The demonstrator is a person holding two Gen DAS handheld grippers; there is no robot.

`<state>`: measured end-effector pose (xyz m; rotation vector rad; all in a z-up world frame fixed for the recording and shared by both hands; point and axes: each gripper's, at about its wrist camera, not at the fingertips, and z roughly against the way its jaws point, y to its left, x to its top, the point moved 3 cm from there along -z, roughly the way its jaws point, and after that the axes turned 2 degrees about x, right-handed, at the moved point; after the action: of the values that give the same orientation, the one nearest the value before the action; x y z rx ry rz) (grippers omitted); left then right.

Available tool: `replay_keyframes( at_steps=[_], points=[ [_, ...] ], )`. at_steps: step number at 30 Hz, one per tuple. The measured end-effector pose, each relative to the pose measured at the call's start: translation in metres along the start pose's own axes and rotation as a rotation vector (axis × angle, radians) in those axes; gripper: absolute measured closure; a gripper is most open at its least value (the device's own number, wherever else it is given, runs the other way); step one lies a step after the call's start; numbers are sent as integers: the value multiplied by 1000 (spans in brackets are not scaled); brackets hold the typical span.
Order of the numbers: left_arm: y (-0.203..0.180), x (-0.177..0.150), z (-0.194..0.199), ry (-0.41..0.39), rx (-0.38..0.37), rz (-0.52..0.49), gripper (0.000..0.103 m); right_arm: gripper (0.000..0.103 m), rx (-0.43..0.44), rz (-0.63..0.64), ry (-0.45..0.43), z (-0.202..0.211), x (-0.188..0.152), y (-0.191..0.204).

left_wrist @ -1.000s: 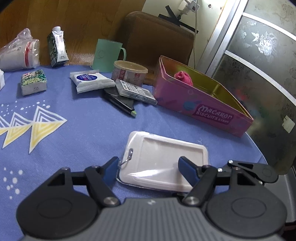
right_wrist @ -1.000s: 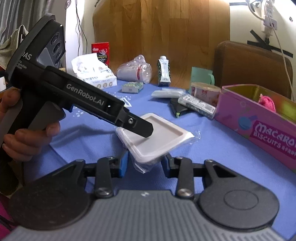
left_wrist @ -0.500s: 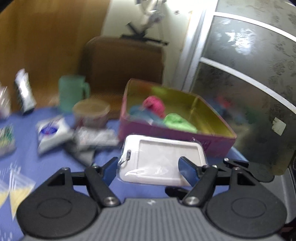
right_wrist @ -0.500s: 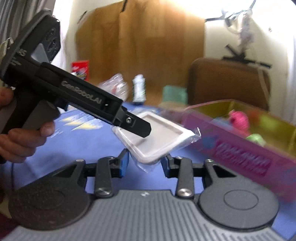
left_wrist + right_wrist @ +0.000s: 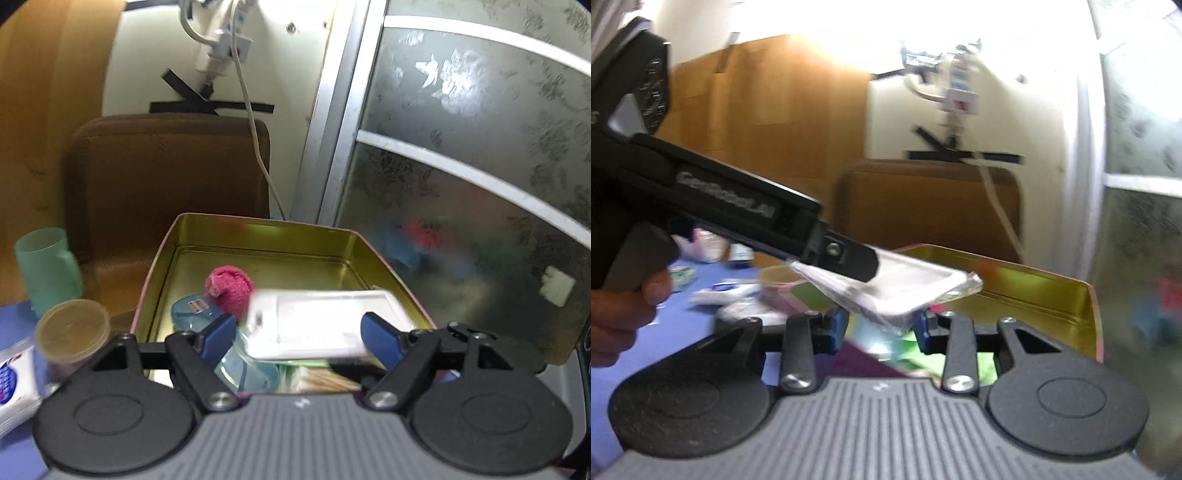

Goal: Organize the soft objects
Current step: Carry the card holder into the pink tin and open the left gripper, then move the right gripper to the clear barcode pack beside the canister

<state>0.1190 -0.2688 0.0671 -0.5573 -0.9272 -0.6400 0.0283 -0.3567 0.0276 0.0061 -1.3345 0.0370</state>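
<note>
— Behind the desk [image 5: 701, 332] stand a brown chair [image 5: 166, 177] and a frosted glass door [image 5: 461, 147]. What containers are there?

— One open tin [image 5: 258, 236], gold inside and pink outside, at the desk's far edge. At nine o'clock of it, outside, stand a round tub [image 5: 72, 328] with a tan lid and a green cup [image 5: 48, 273].

— What is in the tin?

— A pink woolly ball [image 5: 231, 288] near the middle. A clear blue item [image 5: 188, 310] touches it at its eight o'clock. By the near wall lie something green [image 5: 916, 354] and a pack of cotton swabs [image 5: 325, 380]. I cannot tell what the green thing is.

— Where is the white card holder [image 5: 317, 325]?

— In the air over the tin's near half, roughly flat, in its clear wrap. The ball shows at its ten o'clock.

— And the tongs?

— The left tongs [image 5: 297, 328] have just been opening. The holder lies between their pads, with a gap showing at the nine o'clock pad, so they stand apart around it. The right tongs [image 5: 881, 325] are clamped on the holder's near corner. A hand [image 5: 617, 314] grips the left tool's handle at nine o'clock in the right wrist view.
</note>
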Motion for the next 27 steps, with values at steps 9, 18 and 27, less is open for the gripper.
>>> replay_keyframes(
  at_steps=[9,18,27],
  points=[
    [7,-15,-29,62,53,16,20,42,-245,-148,53,-11,-22,-60],
    [19,-26,6,39,33,47,18,41,-223,-170,17,3,-17,-45],
    [62,-77,79,27,111,70,16,41,-93,-160,-6,13,-6,7]
  ],
)
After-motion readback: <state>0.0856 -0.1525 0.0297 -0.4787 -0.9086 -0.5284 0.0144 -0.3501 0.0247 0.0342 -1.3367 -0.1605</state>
